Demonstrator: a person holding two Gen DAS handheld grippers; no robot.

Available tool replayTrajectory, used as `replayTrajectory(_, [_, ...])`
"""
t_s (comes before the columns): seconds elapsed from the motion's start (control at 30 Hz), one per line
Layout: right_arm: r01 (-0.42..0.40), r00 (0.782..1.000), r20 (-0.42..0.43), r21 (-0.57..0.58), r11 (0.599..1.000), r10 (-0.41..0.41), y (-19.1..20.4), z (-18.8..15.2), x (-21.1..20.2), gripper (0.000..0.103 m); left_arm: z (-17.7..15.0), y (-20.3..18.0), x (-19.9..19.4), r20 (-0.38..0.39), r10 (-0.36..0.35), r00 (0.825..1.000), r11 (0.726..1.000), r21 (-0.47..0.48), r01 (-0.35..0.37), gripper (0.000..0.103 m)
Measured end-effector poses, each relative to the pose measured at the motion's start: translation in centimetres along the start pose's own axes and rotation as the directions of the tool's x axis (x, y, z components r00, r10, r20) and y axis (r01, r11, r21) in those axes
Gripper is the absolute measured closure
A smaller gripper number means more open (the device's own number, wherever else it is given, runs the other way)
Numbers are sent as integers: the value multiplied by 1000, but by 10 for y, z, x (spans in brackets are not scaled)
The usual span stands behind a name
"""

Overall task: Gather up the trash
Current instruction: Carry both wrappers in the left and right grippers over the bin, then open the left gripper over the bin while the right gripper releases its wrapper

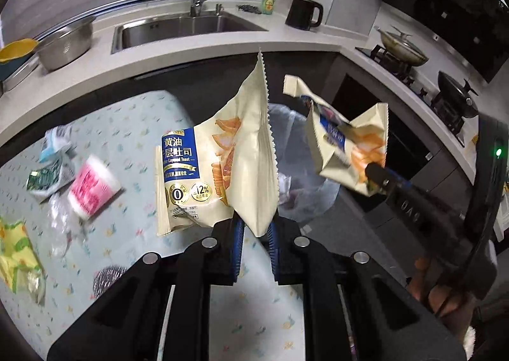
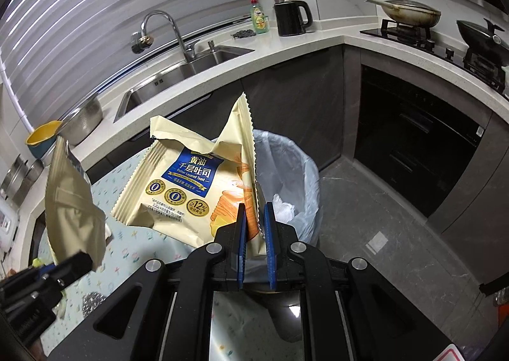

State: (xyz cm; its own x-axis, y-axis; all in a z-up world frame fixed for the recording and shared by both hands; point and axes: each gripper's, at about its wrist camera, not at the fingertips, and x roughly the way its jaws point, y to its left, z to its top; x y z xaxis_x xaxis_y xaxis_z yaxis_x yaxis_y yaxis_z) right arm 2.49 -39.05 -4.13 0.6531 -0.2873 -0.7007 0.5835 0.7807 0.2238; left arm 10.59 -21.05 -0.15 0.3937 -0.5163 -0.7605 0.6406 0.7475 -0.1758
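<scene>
Cream toast wrappers hang in the air: left gripper point(image 1: 256, 230) pinches one wrapper point(image 1: 222, 163), right gripper point(image 2: 254, 227) clamps another point(image 2: 187, 183), bin point(image 2: 305, 176) just beyond.

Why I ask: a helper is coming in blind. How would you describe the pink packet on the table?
Below the sink counter stands a table with a pale flowered cloth. Toward its left end litter lies clustered; the pink-and-white packet sits on the cluster's right side, beside a green-and-white wrapper. It is the only pink thing there.
</scene>
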Motion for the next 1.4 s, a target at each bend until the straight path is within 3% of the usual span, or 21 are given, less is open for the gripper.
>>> replayTrajectory(0.3, [52, 999, -14, 32, 998, -52, -19, 13, 26, 93, 45, -12, 64, -64, -123, 990, 992, 7, 123, 89])
replayTrajectory(0.43, [71, 997, -29, 35, 997, -70, -24, 16, 40, 93, 51, -19, 95, -100, -130, 987, 991, 16, 132, 88])
replayTrajectory(0.67, [89, 995, -49, 41, 995, -87, -29, 17, 60, 92, 53, -21, 134, -160, -165, 973, 985, 15, 169, 77])
replayTrajectory(0.8, [87, 995, -62, 46, 995, -84, -30, 18, 70, 92, 54, -13, 136, -147, -135, 980, 991, 4, 137, 68])
replayTrajectory(0.9, [84, 995, -65, 40, 996, -82, -26, 18, 75, 92, 55, -6, 130, -118, -101, 988, 995, 1, 102, 51])
replayTrajectory(1.1, [72, 995, -68, 24, 997, -70, -16, 20, 82, 91, 57, 7, 117, -62, -9, 998, 1000, 3, 10, 50])
replayTrajectory(1.2, [67, 996, -67, 8, 998, -66, -9, 24, 85, 90, 57, 15, 111, -41, 41, 998, 999, -10, -41, 39])
replayTrajectory(1.4, [52, 996, -66, -17, 999, -53, 5, 27, 88, 84, 56, 32, 105, -33, 70, 997, 996, -45, -71, 35])
